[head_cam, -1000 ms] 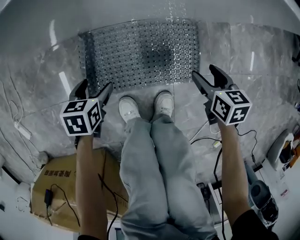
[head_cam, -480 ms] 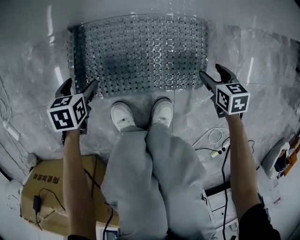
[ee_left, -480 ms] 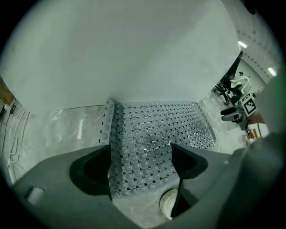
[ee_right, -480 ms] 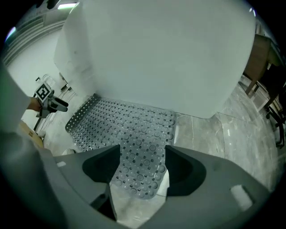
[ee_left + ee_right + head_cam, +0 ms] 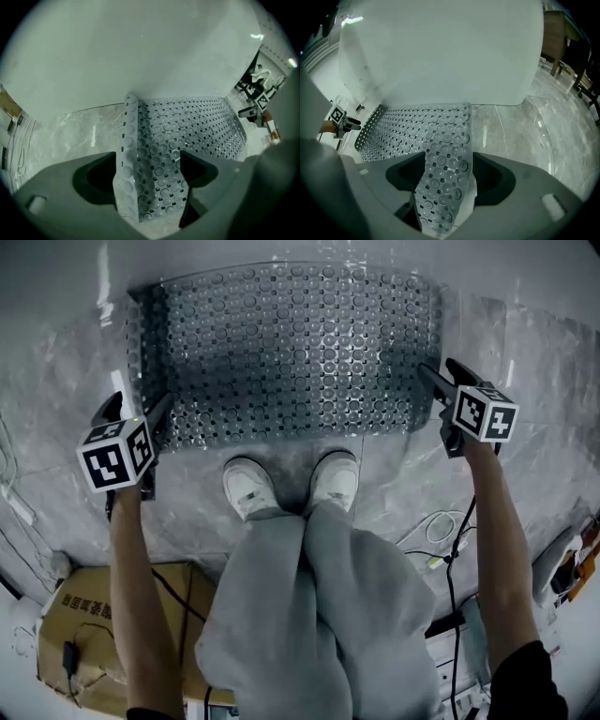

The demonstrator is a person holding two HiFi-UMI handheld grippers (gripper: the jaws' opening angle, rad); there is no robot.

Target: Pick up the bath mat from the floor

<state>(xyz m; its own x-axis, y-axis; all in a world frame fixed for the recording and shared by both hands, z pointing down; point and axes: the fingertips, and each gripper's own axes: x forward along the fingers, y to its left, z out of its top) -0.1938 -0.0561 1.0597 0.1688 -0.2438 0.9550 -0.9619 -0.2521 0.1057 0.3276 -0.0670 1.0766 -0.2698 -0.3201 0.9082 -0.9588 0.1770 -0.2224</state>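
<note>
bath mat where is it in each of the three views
Head view: bath mat across the top, beyond the shoes.
Left gripper view: centre to right, left edge between the fingers.
Right gripper view: left to centre, right edge between the fingers.
Shared landmark: white wall behind it.

left tongs [image 5: 136,405], right tongs [image 5: 437,368], angled downward, jaws just opening

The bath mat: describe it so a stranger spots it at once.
Start at the grey marble floor below the white wall. Just ahead of the person's white shoes lies the bath mat, a wide rectangle. Unlike the smooth floor around, it is translucent, covered in rows of round bumps and holes.
</note>
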